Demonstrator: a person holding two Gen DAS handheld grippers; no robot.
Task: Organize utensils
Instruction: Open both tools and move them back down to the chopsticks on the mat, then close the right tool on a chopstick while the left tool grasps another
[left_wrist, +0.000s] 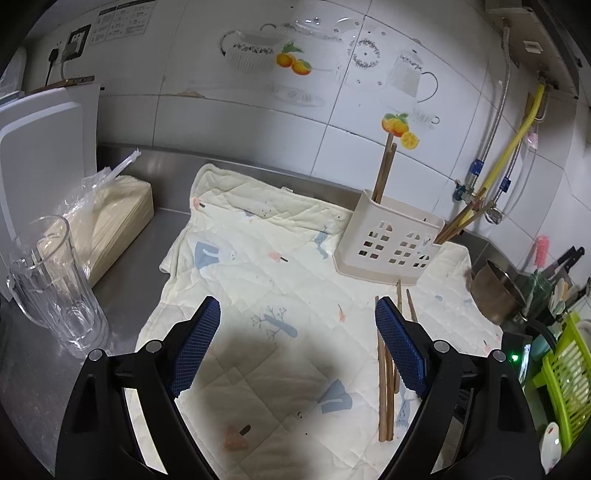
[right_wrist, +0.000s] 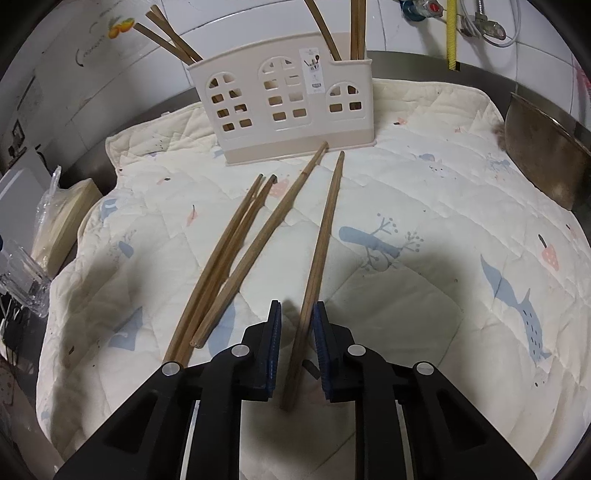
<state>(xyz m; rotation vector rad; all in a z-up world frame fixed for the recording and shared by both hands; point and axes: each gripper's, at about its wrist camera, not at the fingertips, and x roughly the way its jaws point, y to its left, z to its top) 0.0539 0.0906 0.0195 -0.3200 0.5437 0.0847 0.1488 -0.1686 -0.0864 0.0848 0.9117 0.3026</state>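
Observation:
A beige utensil holder (left_wrist: 388, 236) (right_wrist: 284, 96) with window cut-outs stands at the back of a quilted cloth (left_wrist: 258, 240) (right_wrist: 424, 206), with several chopsticks upright in it. Wooden chopsticks (right_wrist: 236, 254) lie loose on the cloth in front of it. One more pair of chopsticks (right_wrist: 325, 229) runs between the narrow jaws of my right gripper (right_wrist: 297, 306). It lies close to the right pad, and a gap shows at the left pad. My left gripper (left_wrist: 297, 306) hangs wide open over bare cloth, with the loose chopsticks (left_wrist: 382, 398) beside its right finger.
A glass mug (left_wrist: 55, 280) and a wrapped stack of wooden sticks (left_wrist: 118, 221) sit left of the cloth, in front of a white board (left_wrist: 40, 147). A metal pot (left_wrist: 495, 291) (right_wrist: 543, 162) and a green rack (left_wrist: 569, 376) stand at the right.

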